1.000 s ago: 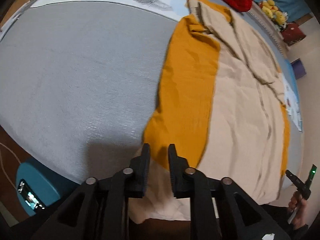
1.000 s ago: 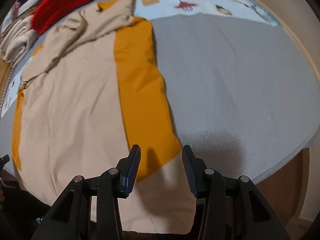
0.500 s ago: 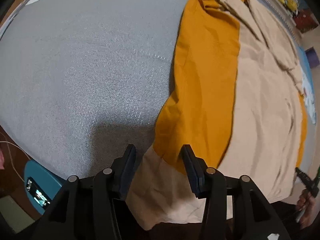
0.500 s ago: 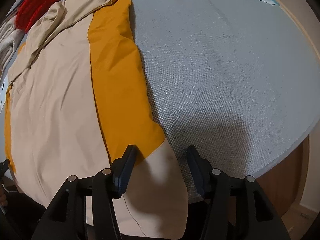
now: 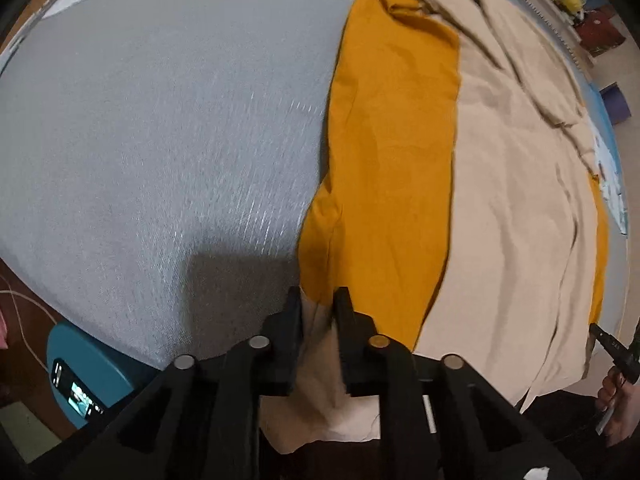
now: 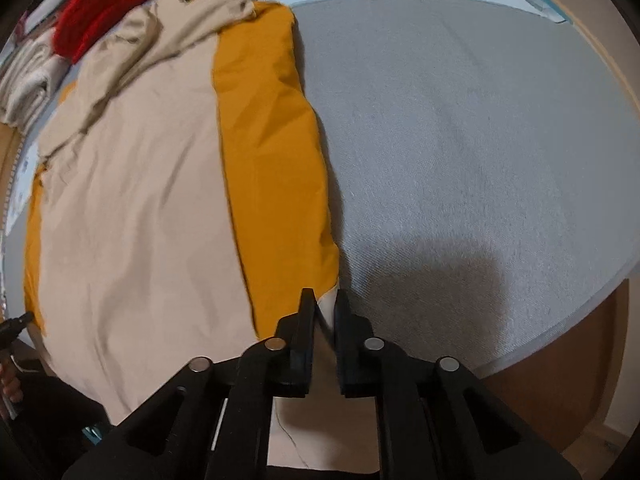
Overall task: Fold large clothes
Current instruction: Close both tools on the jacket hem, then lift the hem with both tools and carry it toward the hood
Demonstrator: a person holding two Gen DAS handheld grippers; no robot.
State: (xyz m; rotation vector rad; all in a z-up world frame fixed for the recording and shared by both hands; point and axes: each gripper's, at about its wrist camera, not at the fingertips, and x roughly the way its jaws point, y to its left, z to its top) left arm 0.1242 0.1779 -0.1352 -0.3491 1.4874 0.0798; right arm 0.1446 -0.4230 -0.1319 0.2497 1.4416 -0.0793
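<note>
**Both grippers close on the near hem of the garment**

Half a second ago each gripper stood wide over the near edge of the large beige-and-mustard cloth garment (image 5: 500, 208); now both have narrowed sharply. The left gripper (image 5: 317, 300) is closing, with a bunched ridge of beige hem and the mustard panel's corner caught between its fingers. The right gripper (image 6: 324, 302) is closing too, a thin upright pleat of pale fabric pinched in its narrow gap. Neither hand has shifted much; only the jaws have changed.

For the task, this looks like the grasp before a fold: two corners of the near hem secured, ready to be lifted and carried toward the far end. The fabric has not yet been raised.

The garment lies spread flat on the grey textured bed cover (image 6: 460, 140), its collar end farthest away near a red knitted item (image 6: 108, 8), its near hem hanging slightly over the bed's edge at the grippers.

No containers are in view; nothing here holds contents. A teal round device with a small screen (image 5: 84, 380) sits below the bed's edge on the left.
</note>
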